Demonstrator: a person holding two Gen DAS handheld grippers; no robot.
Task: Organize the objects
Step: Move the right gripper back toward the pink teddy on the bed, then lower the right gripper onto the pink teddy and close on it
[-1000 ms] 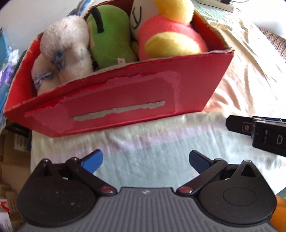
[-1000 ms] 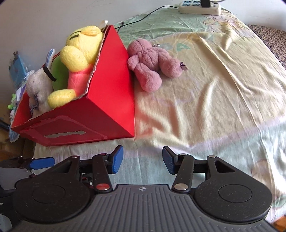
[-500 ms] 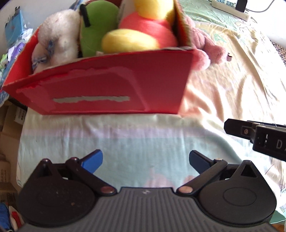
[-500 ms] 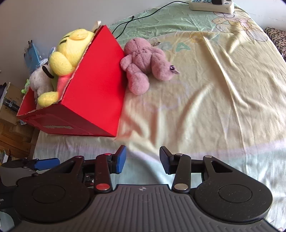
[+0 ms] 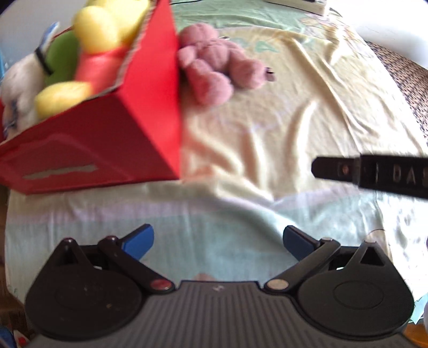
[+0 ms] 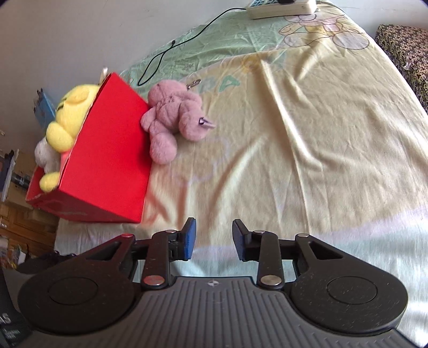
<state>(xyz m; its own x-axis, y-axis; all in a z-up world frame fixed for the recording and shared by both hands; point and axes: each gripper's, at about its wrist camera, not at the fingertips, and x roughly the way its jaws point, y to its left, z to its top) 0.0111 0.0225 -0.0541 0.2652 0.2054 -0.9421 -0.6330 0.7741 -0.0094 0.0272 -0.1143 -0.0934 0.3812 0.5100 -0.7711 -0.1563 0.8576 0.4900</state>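
— Pale yellow-and-green bedsheet point(image 6: 307, 139) all over, wrinkled, with a cartoon print near the far edge and a power strip point(image 6: 281, 6) up there with a black cord trailing off it.

— Where are the toys?

— Most sit in the red box point(image 6: 107, 160) on the left: a yellow plush point(image 6: 71, 115), a white one point(image 6: 45, 156), and in the left wrist view a green one point(image 5: 62, 57) between them. The pink plush point(image 6: 174, 120) lies on the sheet outside, pressed against the box's right wall.

— And the grippers?

— The left gripper point(image 5: 218, 239) has its blue-tipped fingers spread wide, with nothing between them. The right gripper point(image 6: 214, 237) has its fingers parted only a little, also holding nothing. Both are above the near part of the sheet, well apart from the pink plush. The left view is blurred.
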